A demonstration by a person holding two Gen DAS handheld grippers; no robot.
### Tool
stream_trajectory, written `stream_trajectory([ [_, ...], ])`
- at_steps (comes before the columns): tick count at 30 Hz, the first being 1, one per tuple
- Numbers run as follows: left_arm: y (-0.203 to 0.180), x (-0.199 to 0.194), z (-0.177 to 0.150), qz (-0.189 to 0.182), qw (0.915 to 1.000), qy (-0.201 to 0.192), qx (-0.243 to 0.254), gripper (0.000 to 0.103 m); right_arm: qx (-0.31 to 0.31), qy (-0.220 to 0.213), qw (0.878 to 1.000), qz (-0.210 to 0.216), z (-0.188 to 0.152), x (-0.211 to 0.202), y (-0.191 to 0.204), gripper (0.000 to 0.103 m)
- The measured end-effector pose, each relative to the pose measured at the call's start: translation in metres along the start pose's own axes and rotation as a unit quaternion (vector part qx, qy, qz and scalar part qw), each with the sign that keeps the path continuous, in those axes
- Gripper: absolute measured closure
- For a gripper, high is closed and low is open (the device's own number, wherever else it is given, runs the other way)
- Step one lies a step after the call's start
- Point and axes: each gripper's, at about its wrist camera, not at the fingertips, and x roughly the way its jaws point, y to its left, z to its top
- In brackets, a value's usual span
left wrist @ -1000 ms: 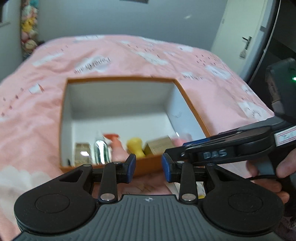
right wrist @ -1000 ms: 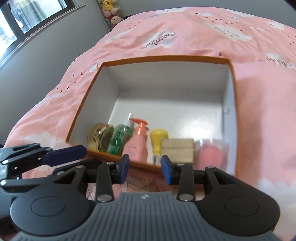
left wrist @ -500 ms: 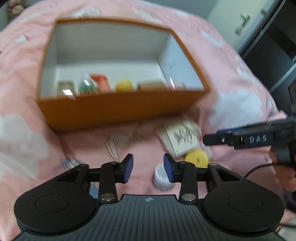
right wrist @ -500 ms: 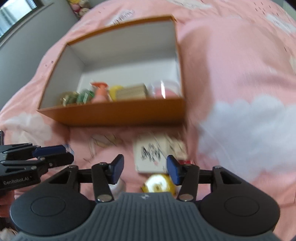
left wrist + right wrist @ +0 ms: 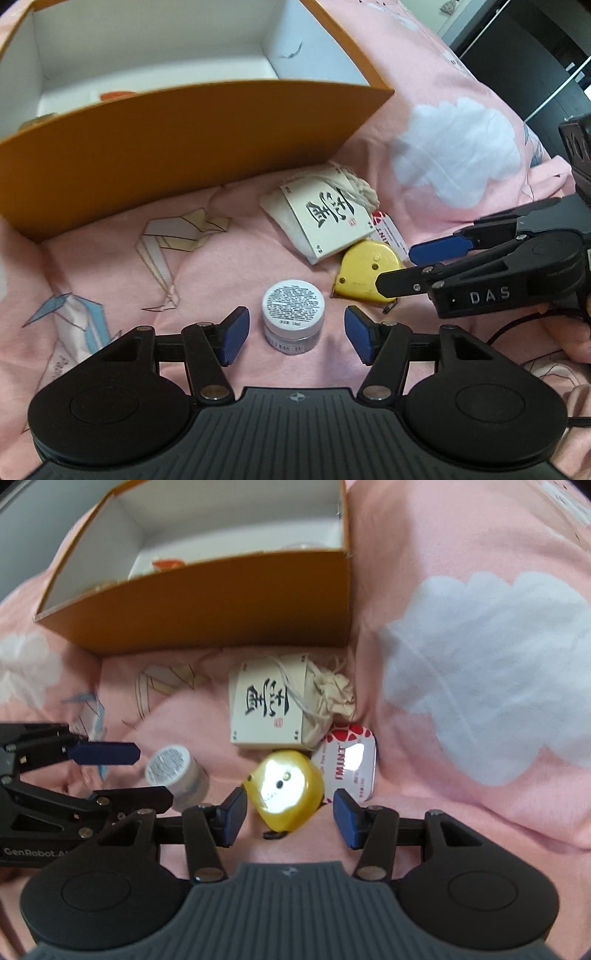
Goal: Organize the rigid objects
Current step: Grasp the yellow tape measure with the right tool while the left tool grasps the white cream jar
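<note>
Pink bedding is carrying the loose items before the orange box (image 5: 177, 147). Left gripper (image 5: 293, 341), fingers apart, is straddling the white jar (image 5: 293, 317); right gripper (image 5: 286, 814), fingers apart, is straddling the yellow tape measure (image 5: 284, 794), neither gripped.

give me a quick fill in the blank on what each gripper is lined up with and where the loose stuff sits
1. The left gripper is open around the small white ____.
2. The right gripper is open around the ____ tape measure.
3. The loose items lie on the pink bedspread, in front of the ____ box.
4. The mint tin is white and ____.

Missing words: jar; yellow; orange; red
</note>
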Motion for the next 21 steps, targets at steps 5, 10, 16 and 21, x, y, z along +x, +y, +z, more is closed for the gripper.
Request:
stream_trajectory([
  [5,0.003,0.01,0.001,0.004,0.9999,0.003,-0.012,0.033,-0.037,0.01,0.999,-0.003,-0.001,0.005,0.005,0.051],
  [10,0.001,0.02,0.0,0.009,0.9998,0.014,-0.008,0.041,-0.055,0.017,0.998,-0.005,-0.001,0.012,0.008,0.051],
  [16,0.004,0.028,-0.002,0.002,0.9995,0.024,-0.02,0.057,-0.105,0.025,0.994,-0.028,0.002,0.021,0.023,0.048],
  [21,0.004,0.022,-0.004,0.01,0.9996,0.012,-0.022,0.057,-0.17,0.031,0.983,-0.059,0.005,0.029,0.035,0.043],
])
